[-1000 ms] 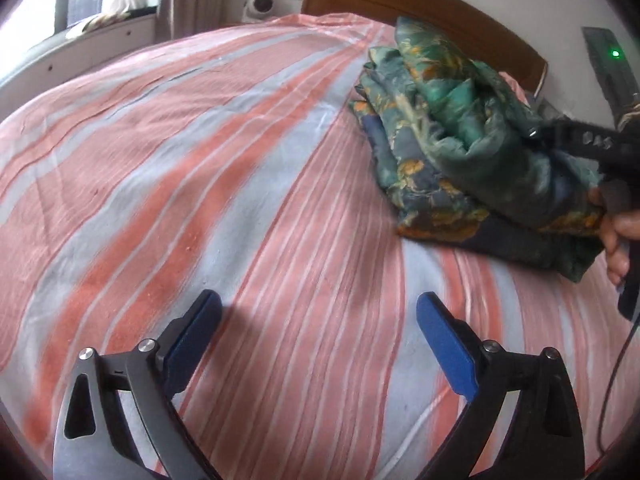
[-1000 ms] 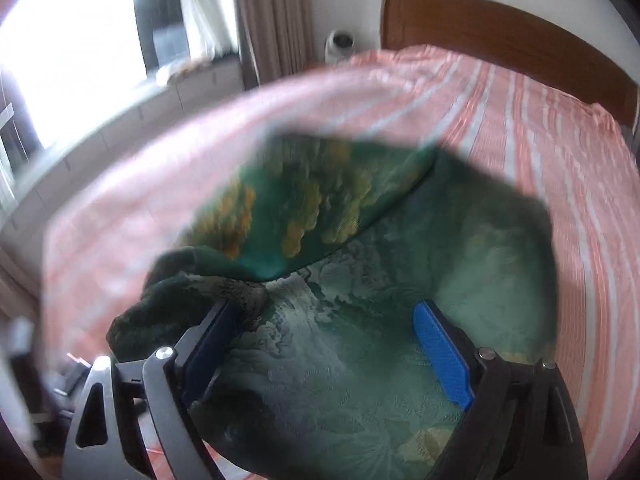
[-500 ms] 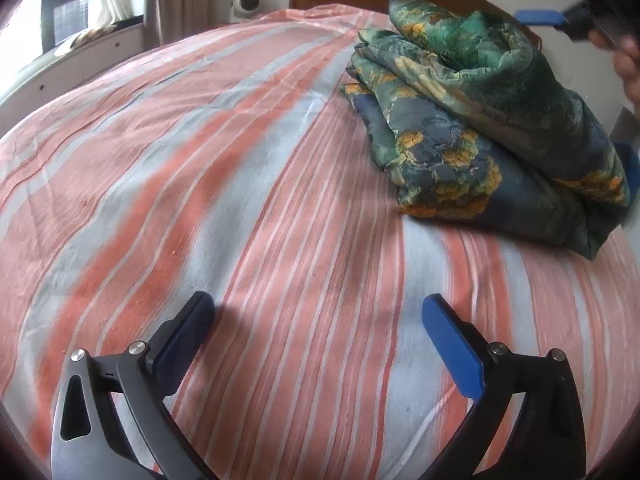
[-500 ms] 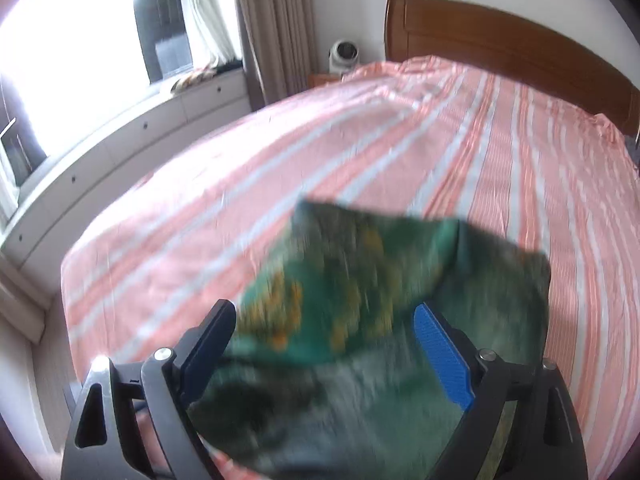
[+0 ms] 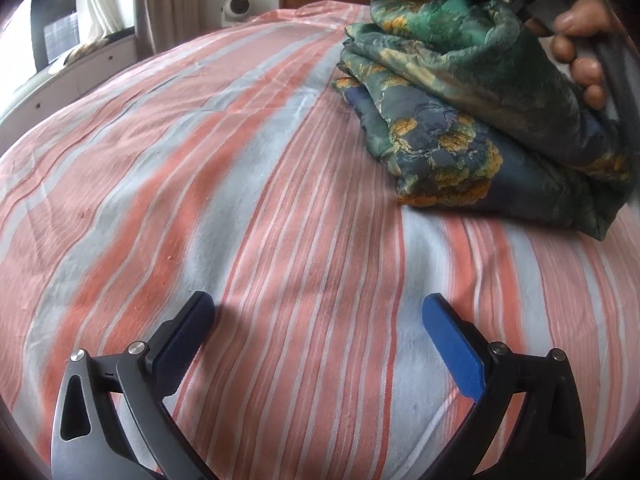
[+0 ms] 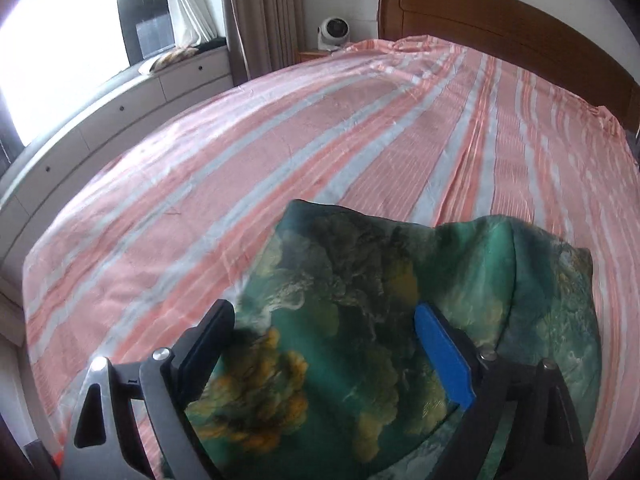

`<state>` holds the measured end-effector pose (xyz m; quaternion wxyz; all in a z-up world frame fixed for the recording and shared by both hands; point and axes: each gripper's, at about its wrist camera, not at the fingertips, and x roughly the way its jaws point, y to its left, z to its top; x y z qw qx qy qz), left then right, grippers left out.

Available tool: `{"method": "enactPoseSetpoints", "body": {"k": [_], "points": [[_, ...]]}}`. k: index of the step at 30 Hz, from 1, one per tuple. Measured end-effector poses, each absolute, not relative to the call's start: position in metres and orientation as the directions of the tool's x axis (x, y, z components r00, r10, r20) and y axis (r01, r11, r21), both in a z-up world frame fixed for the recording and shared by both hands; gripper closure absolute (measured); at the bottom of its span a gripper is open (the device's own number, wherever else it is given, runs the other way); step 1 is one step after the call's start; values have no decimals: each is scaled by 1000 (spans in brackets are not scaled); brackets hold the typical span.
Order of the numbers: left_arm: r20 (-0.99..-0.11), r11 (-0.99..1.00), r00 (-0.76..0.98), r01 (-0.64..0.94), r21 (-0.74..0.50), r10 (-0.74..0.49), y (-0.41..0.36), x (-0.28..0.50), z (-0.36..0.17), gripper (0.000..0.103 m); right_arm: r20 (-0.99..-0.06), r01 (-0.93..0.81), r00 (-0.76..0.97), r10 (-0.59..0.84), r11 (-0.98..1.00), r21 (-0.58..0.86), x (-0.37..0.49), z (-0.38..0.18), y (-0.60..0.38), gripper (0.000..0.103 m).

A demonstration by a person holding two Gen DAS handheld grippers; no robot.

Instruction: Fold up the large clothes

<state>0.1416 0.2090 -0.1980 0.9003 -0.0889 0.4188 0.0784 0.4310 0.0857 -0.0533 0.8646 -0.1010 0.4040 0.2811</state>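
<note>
A large green garment with a yellow flower print (image 5: 452, 120) lies folded in a thick bundle on the striped bed sheet (image 5: 240, 200), at the upper right of the left wrist view. My left gripper (image 5: 316, 308) hovers open over bare sheet, well short of the bundle, with nothing between its blue pads. A hand (image 5: 580, 28) holds the right gripper above the bundle's far side. In the right wrist view my right gripper (image 6: 324, 316) stands wide open just over the folded garment (image 6: 360, 272), which lies below the fingers, not pinched.
The pink and grey striped sheet (image 6: 320, 120) covers the whole bed. A wooden headboard (image 6: 500, 12) runs along the far end, with a small white fan (image 6: 334, 32) on a stand beside it. A white drawer bench (image 6: 120, 108) under the window and curtains (image 6: 260, 12) line the left.
My right gripper has drawn back and up off the garment, from low beside the bundle to above it. The garment stays folded on the bed. My left gripper has hardly shifted.
</note>
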Motion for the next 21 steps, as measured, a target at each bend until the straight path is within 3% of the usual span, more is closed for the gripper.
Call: {"method": "enactPoseSetpoints", "body": {"k": [6, 10, 13, 15, 16, 19, 21], "points": [[-768, 972, 637, -215, -90, 70, 208, 141, -197, 0, -688, -633, 489, 537, 761, 144, 352, -11, 52, 12], [-769, 974, 635, -212, -79, 76, 206, 140, -199, 0, -753, -681, 349, 558, 703, 205, 317, -56, 49, 12], [-778, 976, 627, -194, -101, 44, 207, 138, -196, 0, -764, -669, 364, 533, 720, 183, 298, -77, 37, 12], [-788, 966, 616, -186, -180, -28, 220, 133, -185, 1, -711, -650, 396, 581, 724, 229, 285, -69, 16, 12], [-766, 937, 634, -194, -291, -107, 234, 129, -173, 1, -682, -638, 416, 602, 728, 253, 275, -62, 3, 12], [-578, 789, 722, -73, -610, -379, 259, 132, -121, 1, -604, -605, 484, 633, 741, 292, 238, -49, -46, 12], [-508, 766, 728, 38, -642, -461, 255, 151, -83, 1, -603, -582, 517, 608, 766, 274, 220, -51, -70, 12]]}}
